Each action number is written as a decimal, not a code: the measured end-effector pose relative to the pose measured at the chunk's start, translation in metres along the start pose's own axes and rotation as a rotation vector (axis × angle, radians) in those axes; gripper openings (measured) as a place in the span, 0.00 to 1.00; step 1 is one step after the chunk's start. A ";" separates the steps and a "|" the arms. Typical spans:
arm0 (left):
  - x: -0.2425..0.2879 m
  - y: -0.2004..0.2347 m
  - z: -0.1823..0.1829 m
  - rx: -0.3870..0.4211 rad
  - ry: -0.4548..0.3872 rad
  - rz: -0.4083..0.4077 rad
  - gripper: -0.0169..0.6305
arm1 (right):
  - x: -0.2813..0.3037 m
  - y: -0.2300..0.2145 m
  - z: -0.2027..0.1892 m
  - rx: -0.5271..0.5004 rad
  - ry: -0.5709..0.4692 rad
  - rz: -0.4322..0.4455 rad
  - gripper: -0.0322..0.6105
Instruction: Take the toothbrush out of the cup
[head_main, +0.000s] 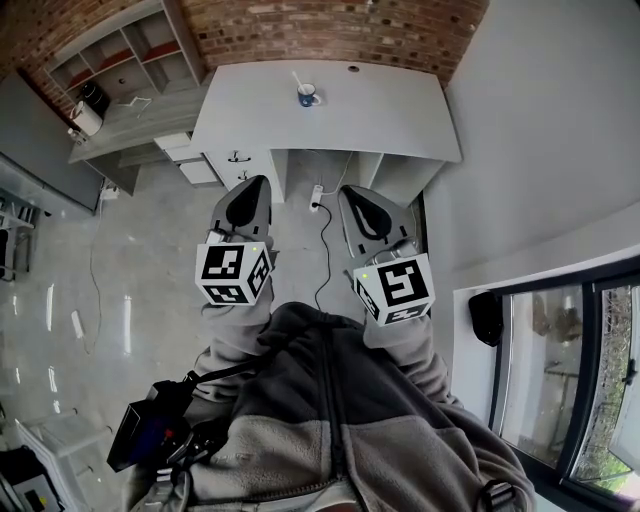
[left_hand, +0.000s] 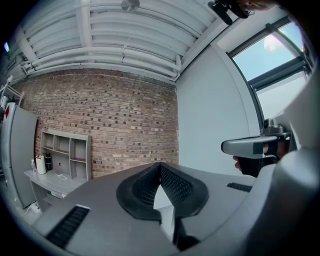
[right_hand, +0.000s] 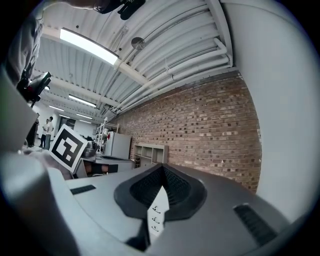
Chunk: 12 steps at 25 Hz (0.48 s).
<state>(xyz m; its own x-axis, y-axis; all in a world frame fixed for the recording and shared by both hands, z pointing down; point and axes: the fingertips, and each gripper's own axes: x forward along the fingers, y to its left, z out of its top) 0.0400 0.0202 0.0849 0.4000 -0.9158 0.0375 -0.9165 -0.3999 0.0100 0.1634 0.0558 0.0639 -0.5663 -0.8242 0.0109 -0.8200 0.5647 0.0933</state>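
A blue cup (head_main: 308, 96) stands on the white desk (head_main: 390, 115) far ahead of me, with a pale toothbrush (head_main: 297, 79) leaning out of it to the left. Both grippers are held close to my body, well short of the desk. My left gripper (head_main: 253, 186) and right gripper (head_main: 351, 193) each have their jaws closed tip to tip with nothing between them. In the left gripper view the jaws (left_hand: 160, 166) point at the brick wall and ceiling, and the right gripper's jaws (right_hand: 162, 168) do the same. Neither gripper view shows the cup.
A grey shelf unit (head_main: 118, 52) stands at the back left against the brick wall. A drawer unit (head_main: 192, 157) sits beside the desk, and a power strip with a cable (head_main: 318, 196) lies on the floor under it. A window (head_main: 575, 385) is at my right.
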 end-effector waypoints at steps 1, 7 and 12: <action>-0.003 -0.002 0.001 0.000 0.001 -0.003 0.03 | -0.004 0.003 0.001 0.001 0.000 0.000 0.05; -0.010 -0.017 -0.002 -0.006 0.014 -0.006 0.03 | -0.019 0.005 -0.002 0.012 0.011 0.003 0.05; -0.009 -0.031 -0.011 -0.011 0.026 -0.001 0.03 | -0.031 -0.005 -0.013 0.024 0.026 0.005 0.05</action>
<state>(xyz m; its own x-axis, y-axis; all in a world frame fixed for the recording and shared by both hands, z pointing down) 0.0646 0.0407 0.0949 0.4012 -0.9138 0.0637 -0.9160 -0.4007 0.0209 0.1856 0.0780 0.0757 -0.5681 -0.8221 0.0374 -0.8192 0.5693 0.0689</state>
